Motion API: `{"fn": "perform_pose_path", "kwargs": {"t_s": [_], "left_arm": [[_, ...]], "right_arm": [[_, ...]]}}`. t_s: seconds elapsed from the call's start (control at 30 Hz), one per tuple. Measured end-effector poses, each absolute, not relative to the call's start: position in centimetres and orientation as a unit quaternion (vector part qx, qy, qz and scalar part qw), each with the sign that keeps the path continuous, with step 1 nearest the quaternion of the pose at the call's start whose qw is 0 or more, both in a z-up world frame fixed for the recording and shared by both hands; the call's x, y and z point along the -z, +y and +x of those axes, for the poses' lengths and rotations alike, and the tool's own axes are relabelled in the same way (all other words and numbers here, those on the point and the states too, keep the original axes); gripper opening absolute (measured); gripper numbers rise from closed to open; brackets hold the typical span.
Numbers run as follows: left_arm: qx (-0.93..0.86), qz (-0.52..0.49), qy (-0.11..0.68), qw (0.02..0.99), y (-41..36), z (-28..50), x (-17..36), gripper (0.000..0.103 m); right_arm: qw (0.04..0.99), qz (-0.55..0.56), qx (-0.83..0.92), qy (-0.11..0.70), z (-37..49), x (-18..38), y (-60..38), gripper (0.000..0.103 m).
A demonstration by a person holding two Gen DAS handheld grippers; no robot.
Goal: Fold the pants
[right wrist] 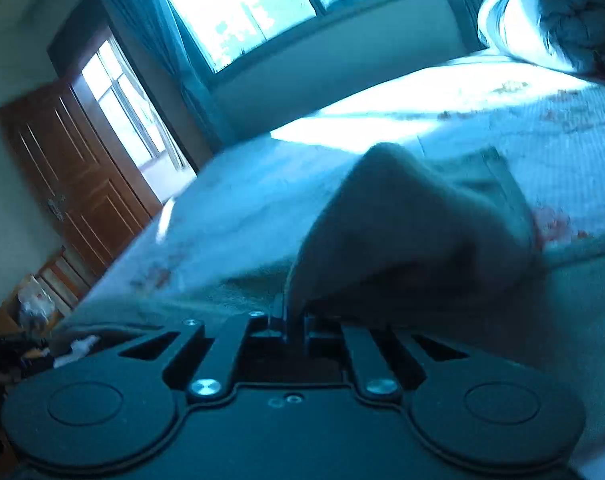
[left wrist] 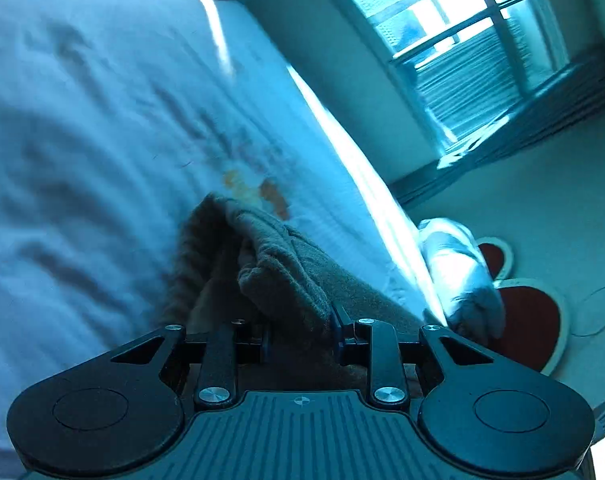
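The pants (left wrist: 270, 264) are grey-brown fleece, bunched and lifted over the white bed sheet (left wrist: 82, 120). My left gripper (left wrist: 302, 340) has its jaws a hand-width apart with a thick fold of the pants between them; the fabric drapes over the fingertips and hides them. In the right wrist view my right gripper (right wrist: 288, 324) is shut on an edge of the pants (right wrist: 414, 224), which rise in a blurred hump in front of it above the sheet (right wrist: 262, 200).
The bed edge (left wrist: 362, 168) runs diagonally; beyond it are floor, a red mat (left wrist: 530, 320) and a window wall. A rolled quilt (right wrist: 558, 16) lies at the bed's far end. A wooden door (right wrist: 74, 172) stands left, with clutter (right wrist: 34, 312) on shelves below.
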State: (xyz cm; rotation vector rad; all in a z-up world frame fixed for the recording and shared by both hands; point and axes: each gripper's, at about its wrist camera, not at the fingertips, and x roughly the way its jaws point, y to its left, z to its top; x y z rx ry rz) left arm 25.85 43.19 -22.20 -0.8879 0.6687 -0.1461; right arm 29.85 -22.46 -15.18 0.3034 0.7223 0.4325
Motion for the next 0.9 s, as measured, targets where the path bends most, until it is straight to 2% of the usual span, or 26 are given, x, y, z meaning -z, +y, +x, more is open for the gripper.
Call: {"fn": "perform_pose_path", "kwargs": {"t_s": [0.03, 0.13, 0.3, 0.43, 0.5, 0.57, 0.63, 0.83, 0.9], "left_arm": [[0.060, -0.413, 0.332, 0.846, 42.8, 25.4, 23.5, 0.027], [0.053, -0.428, 0.302, 0.850, 42.2, 24.2, 24.1, 0.026], [0.048, -0.403, 0.309, 0.860, 41.3, 24.8, 22.4, 0.026], [0.092, -0.399, 0.261, 0.874, 41.7, 23.4, 19.8, 0.026], [0.076, -0.379, 0.289, 0.876, 41.9, 22.9, 20.3, 0.026], [0.056, -0.373, 0.334, 0.864, 42.2, 23.2, 22.4, 0.026], [0.054, -0.395, 0.317, 0.861, 42.4, 23.0, 23.4, 0.026], [0.067, -0.388, 0.287, 0.873, 42.2, 22.7, 21.9, 0.027], [0.050, -0.354, 0.306, 0.882, 41.8, 22.8, 21.8, 0.027]], "right_arm": [[0.894, 0.141, -0.195, 0.377, 29.6, 17.1, -22.1, 0.000], [0.893, 0.168, -0.187, 0.374, 28.5, 18.9, -22.3, 0.000], [0.899, 0.143, -0.184, 0.371, 28.9, 17.3, -21.8, 0.000], [0.912, 0.156, -0.206, 0.318, 27.2, 13.5, -22.8, 0.000], [0.910, 0.152, -0.207, 0.324, 26.6, 14.1, -23.1, 0.000], [0.896, 0.146, -0.191, 0.373, 27.5, 16.8, -23.0, 0.000], [0.892, 0.163, -0.185, 0.378, 27.6, 17.6, -22.8, 0.000], [0.901, 0.161, -0.202, 0.348, 26.7, 15.2, -22.8, 0.000], [0.902, 0.149, -0.207, 0.349, 26.6, 15.3, -22.6, 0.000]]}}
